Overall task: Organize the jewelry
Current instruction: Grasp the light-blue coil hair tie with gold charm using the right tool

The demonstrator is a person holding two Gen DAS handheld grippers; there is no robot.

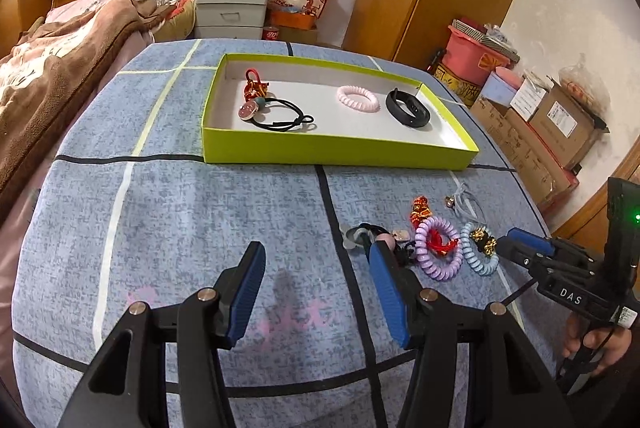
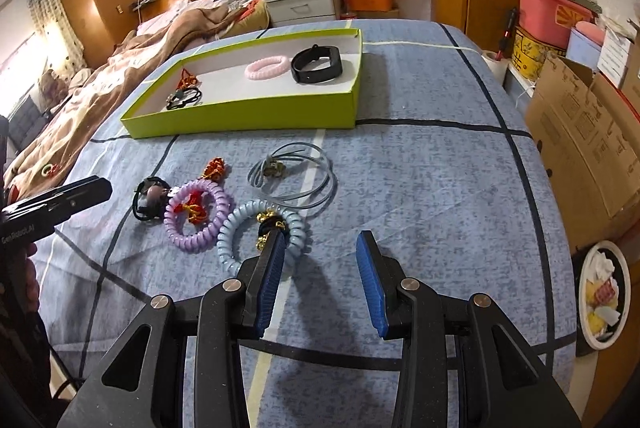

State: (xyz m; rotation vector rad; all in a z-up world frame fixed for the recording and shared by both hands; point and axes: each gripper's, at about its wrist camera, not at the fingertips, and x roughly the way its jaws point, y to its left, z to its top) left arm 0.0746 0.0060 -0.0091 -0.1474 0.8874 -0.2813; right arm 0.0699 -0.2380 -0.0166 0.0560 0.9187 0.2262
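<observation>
A shallow lime-green tray [image 1: 280,147] is seen on the far part of a surface covered with a blue checked cloth [image 1: 160,211]; whether a table or a bed lies beneath cannot be told. In the tray, from left to right, a red knotted charm [image 1: 255,85], a black hair tie [image 1: 286,115] with a round pink disc, a pink spiral hair tie [image 1: 358,99] and a black wristband [image 1: 407,107] are laid, each apart from the next.

Nearer, outside the tray, a loose cluster is spread on the cloth: a purple spiral hair tie [image 2: 198,220] with a red and gold ornament inside its ring, a light-blue spiral hair tie [image 2: 240,240] touching it on the right, a dark hair tie [image 2: 150,201] on the left, a small red and gold charm [image 2: 215,167] farther back, and a grey cord loop [image 2: 296,175] to the right.

The left gripper [image 1: 316,288] is held above bare cloth, its fingers wide apart with nothing between them. The right gripper [image 2: 322,284] is held low, its fingers apart and empty; its left finger is seen in front of the light-blue tie, and contact cannot be told. A hand [image 1: 600,348] is visible on the right gripper's handle.
</observation>
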